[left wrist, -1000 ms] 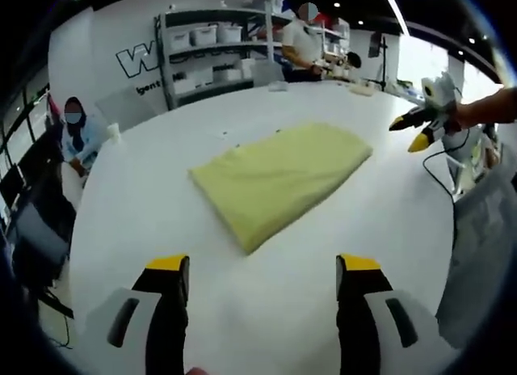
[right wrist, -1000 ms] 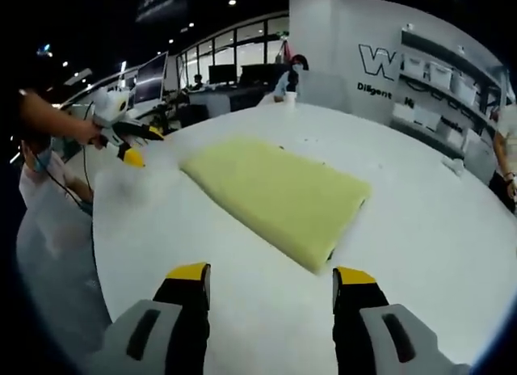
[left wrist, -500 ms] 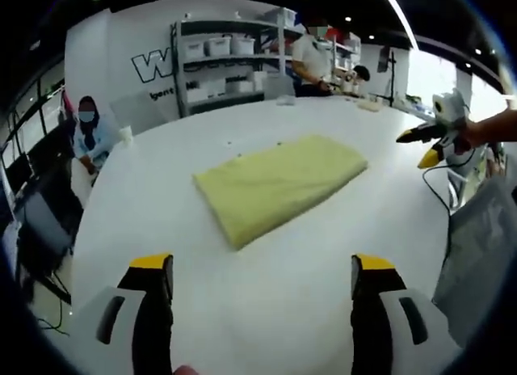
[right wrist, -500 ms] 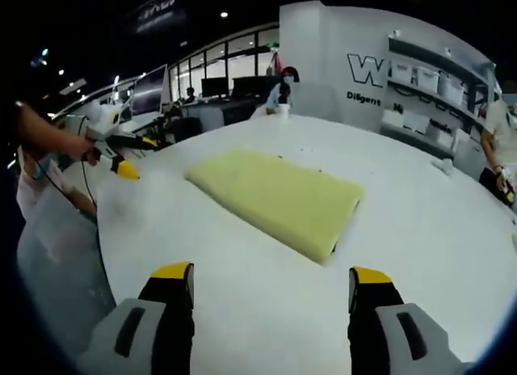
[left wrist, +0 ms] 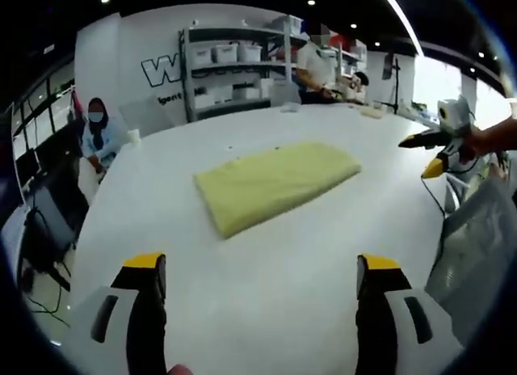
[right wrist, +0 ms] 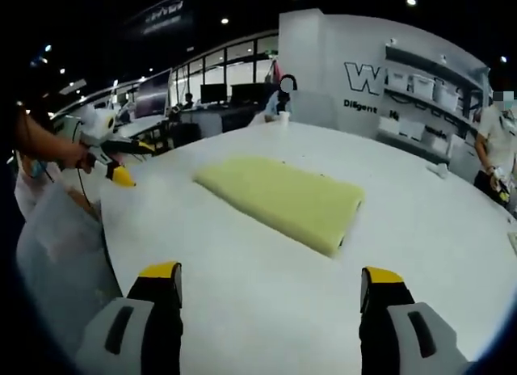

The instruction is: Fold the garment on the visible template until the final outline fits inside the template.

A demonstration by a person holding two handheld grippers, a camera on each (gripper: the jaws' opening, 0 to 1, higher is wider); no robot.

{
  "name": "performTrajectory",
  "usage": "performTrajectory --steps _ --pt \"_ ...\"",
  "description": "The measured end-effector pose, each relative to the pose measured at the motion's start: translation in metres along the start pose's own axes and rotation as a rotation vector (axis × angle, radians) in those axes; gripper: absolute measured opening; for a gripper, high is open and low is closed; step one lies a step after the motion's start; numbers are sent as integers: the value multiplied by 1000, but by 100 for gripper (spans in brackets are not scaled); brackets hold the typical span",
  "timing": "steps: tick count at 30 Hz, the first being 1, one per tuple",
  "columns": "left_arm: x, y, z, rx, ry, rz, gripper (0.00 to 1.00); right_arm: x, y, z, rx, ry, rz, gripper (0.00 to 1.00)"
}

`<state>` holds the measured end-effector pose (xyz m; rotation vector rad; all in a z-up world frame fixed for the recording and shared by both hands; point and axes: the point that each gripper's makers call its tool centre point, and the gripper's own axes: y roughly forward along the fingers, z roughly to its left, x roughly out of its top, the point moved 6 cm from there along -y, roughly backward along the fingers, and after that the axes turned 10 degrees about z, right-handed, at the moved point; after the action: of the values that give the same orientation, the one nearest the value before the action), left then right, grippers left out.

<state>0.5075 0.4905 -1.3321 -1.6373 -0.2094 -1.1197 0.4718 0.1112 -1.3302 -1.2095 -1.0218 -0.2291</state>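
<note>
The yellow garment (left wrist: 275, 184) is seen lying folded into a flat, compact oblong on the white table (left wrist: 266, 302), well ahead of the jaws in both views and touched by neither gripper. No template outline can be made out beneath it. The cloth is judged soft, light and limp, with some thickness from its layers; it would best be pinched at a corner or along a folded edge (right wrist: 343, 229), through all layers, so that nothing slips apart. The left gripper (left wrist: 260, 271) is held wide open and empty; the right gripper (right wrist: 271, 282) likewise. Compared with a second ago, both pairs of jaws are spread further, and the garment appears smaller and farther off, the cameras having been drawn back.
</note>
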Motion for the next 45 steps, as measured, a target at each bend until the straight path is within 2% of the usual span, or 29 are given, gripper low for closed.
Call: performTrajectory --steps 4,9,16,20,27,45 --pt "-8 -5 -6 9 4 6 99 -4 -3 6 -5 26 -23 96" --pt "-15 -9 -15 3 2 7 99 -10 -5 19 0 8 -21 99" --pt "-21 -13 -25 -2 22 13 99 -16 -10 24 -19 28 -45 99" --pt "-23 -16 -25 4 2 2 99 -21 -15 24 -37 48 -62 99" --pt "-24 -17 -28 4 -7 -4 99 -21 -18 24 -40 58 -67 99" --pt "-31 -14 -26 10 -24 18 99 -21 -8 27 -15 58 -32 99"
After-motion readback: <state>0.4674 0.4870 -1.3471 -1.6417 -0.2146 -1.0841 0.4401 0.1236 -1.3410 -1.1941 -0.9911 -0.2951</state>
